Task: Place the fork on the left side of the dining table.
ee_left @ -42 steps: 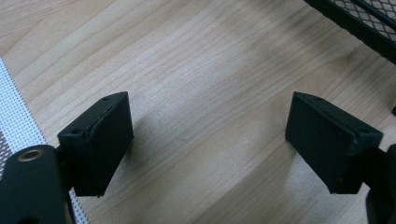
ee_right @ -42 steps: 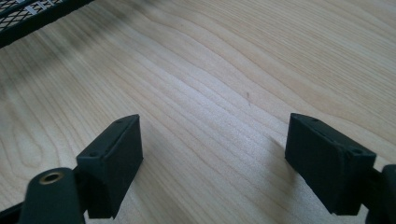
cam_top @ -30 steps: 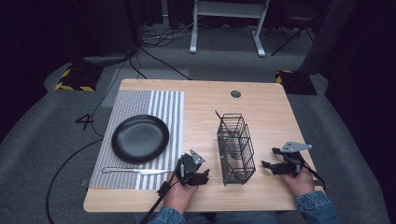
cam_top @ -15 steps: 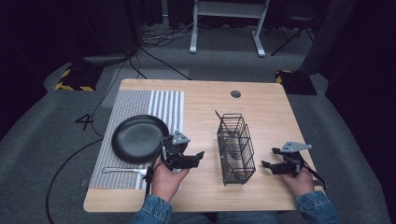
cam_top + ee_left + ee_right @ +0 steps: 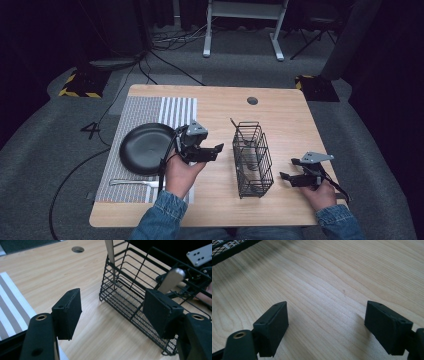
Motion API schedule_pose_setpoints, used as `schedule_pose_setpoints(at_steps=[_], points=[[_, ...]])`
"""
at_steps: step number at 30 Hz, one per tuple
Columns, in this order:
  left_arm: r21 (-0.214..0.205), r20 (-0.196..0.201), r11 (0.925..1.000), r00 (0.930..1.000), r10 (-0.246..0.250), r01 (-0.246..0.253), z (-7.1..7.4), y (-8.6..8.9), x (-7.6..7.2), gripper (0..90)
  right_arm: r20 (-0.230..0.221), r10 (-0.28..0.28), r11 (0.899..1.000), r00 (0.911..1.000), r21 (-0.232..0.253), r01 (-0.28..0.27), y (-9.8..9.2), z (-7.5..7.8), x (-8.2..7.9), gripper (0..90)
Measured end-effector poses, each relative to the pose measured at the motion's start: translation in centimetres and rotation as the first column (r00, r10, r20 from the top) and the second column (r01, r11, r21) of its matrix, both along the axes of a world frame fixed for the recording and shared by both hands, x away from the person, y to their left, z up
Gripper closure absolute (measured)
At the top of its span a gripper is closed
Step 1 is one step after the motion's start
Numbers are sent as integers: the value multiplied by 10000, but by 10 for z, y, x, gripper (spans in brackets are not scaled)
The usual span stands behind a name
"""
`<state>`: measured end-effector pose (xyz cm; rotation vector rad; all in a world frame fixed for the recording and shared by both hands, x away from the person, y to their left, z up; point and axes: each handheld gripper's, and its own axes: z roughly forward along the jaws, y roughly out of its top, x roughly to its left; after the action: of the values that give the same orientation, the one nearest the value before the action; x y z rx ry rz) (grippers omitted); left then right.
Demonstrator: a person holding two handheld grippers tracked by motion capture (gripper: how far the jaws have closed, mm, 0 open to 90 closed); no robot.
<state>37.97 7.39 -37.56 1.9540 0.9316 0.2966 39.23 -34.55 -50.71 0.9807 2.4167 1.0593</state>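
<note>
Left tool (image 5: 212,151) is wide open, empty; basket (image 5: 252,159) just ahead looks light, stiff, so pinch a rim wire.

Your tabletop (image 5: 220,105) is pale, smooth wood grain; the basket (image 5: 252,160) black coated wire; the plate (image 5: 145,148) matt black; the placemat (image 5: 150,107) striped woven cloth.

Denim sleeves (image 5: 165,217), black tongs (image 5: 218,150), trailing cables
</note>
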Motion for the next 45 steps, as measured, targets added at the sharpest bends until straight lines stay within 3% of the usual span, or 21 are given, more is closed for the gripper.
schedule_pose_setpoints(at_steps=[6, 13, 18, 23, 26, 28, 30, 31, 36, 42, 45], points=[[-218, 79, 9997, 9999, -128, 130, 9, -6, 12, 329, 0, -13, 10000, 10000, 1, 13, 0, 0, 0, 194], [-65, 230, 10000, 9997, -56, 57, 16, -16, 28, 331, -1, -18, 10000, 10000, 0, 18, 0, 0, 0, 194], [-5, 187, 10000, 9998, -54, 54, 17, -19, 37, 335, -6, -40, 10000, 10000, -5, 40, 0, 0, 0, 194], [-288, 28, 9995, 9999, -143, 144, 14, -26, 47, 335, -11, -56, 10000, 10000, 2, 56, 0, 0, 0, 195], [-116, 24, 9996, 9997, -247, 247, 12, -34, 53, 348, -10, -61, 10000, 10000, 2, 61, 0, 0, 0, 195], [66, 20, 9993, 9993, -380, 380, 11, -41, 57, 368, -10, -65, 10000, 10000, 1, 65, 0, 0, 0, 195], [10, -181, 9989, 9988, -464, 465, 10, -44, 62, 420, -11, -67, 10000, 10000, 3, 67, 0, 0, 0, 195], [-228, -385, 9988, 9983, -446, 437, 8, -46, 66, 438, -10, -66, 10000, 10000, 2, 66, 0, 0, 0, 195], [-264, -427, 9992, 9986, -311, 300, 7, -49, 71, 526, -11, -65, 10000, 10000, 3, 65, 0, 0, 0, 195], [314, -212, 9985, 9988, -444, 451, 7, -55, 71, 678, -11, -64, 10000, 10000, 3, 64, 0, 0, 0, 195], [179, -315, 9987, 9984, -474, 480, 7, -55, 71, 718, -12, -64, 10000, 10000, 4, 64, 0, 0, 0, 195]])
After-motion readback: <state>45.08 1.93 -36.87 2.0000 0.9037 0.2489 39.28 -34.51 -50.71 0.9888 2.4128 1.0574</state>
